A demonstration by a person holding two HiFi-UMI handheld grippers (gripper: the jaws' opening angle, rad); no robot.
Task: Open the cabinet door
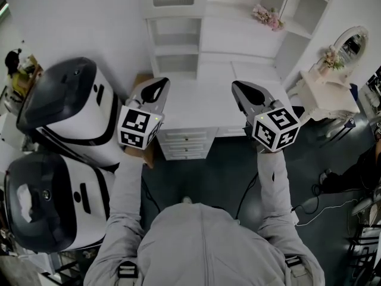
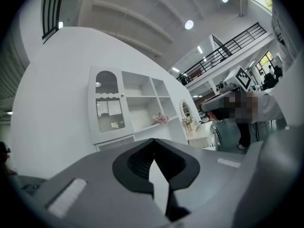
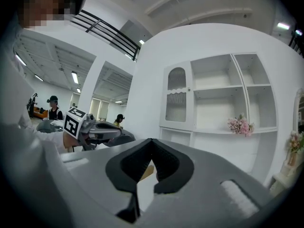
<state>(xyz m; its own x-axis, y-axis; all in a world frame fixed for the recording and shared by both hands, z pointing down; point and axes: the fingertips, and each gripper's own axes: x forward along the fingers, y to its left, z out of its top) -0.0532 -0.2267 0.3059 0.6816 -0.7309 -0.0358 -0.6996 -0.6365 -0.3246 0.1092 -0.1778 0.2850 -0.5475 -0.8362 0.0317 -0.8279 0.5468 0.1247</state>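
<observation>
- At the far left we see two white-and-black machines (image 1: pixel 71 109), one nearer us than the other, just beside the person's left sleeve (image 1: pixel 128 183).
- The left gripper (image 1: pixel 158 83) is held out level toward the white furniture. In its own view its jaws are clenched tip to tip, with nothing between them.
- The cabinet door (image 2: pixel 108 103) sits in the upper left column of the white shelf unit. It has an arched pane above a ribbed one. It is closed, and we see it well apart from both grippers.
- In front of the person stands a white desk with a stack of drawers (image 1: pixel 187 143), which shows between the two grippers in the head view.
- The right gripper (image 1: pixel 236 86) is level too, side by side with the left. Its jaws are pressed together and hold nothing.
- To the right of the door we see open shelves (image 3: pixel 216 103), and a bunch of pink flowers (image 3: pixel 240 125) rests on one of them.
- At the far right stands a white dressing table (image 1: pixel 315 94) with an oval mirror (image 1: pixel 352 43).
</observation>
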